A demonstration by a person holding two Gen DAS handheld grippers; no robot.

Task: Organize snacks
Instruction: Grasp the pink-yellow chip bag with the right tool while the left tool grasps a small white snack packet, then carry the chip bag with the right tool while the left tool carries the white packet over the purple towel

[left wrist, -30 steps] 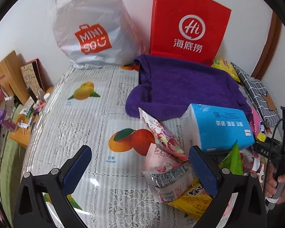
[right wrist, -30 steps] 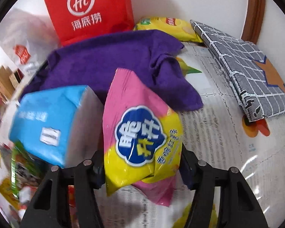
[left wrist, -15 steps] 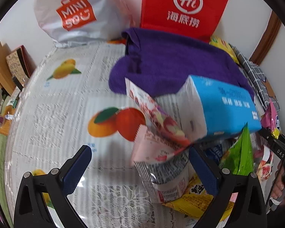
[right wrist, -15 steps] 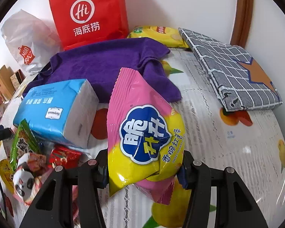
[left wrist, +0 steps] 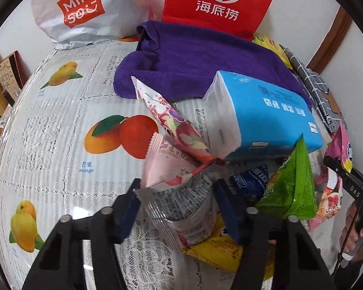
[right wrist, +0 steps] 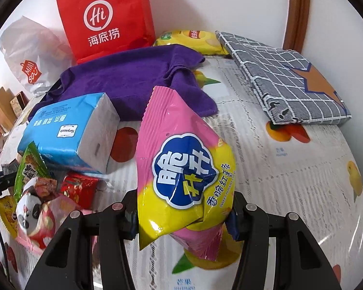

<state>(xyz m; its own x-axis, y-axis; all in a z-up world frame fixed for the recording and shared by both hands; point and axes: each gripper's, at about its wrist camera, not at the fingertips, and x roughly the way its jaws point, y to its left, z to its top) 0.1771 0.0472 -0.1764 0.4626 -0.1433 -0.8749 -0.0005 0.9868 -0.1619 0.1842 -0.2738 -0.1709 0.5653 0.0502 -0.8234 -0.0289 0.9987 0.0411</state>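
My left gripper (left wrist: 179, 207) is shut on a pink-and-silver snack packet (left wrist: 179, 191) at the left edge of a pile of snacks. The pile holds a pink fruit packet (left wrist: 174, 123), a green packet (left wrist: 292, 188), a yellow packet (left wrist: 215, 249) and a blue tissue pack (left wrist: 268, 118). My right gripper (right wrist: 182, 216) is shut on a pink-and-yellow sweet potato chips bag (right wrist: 181, 169) and holds it upright above the table. The pile lies to its left in the right wrist view, with a panda packet (right wrist: 34, 212) and a red packet (right wrist: 78, 188).
A purple towel (left wrist: 205, 60) lies behind the pile. A red paper bag (left wrist: 217, 2) and a white Miniso bag (left wrist: 82, 12) stand at the wall. A yellow chips bag (right wrist: 191, 41) and a grey checked pouch (right wrist: 290, 77) lie at the back right. The fruit-print tablecloth (left wrist: 60, 133) covers the table.
My left gripper moved forward to the pile and closed on the pink-and-silver packet. My right gripper drew back a little with the chips bag still held.
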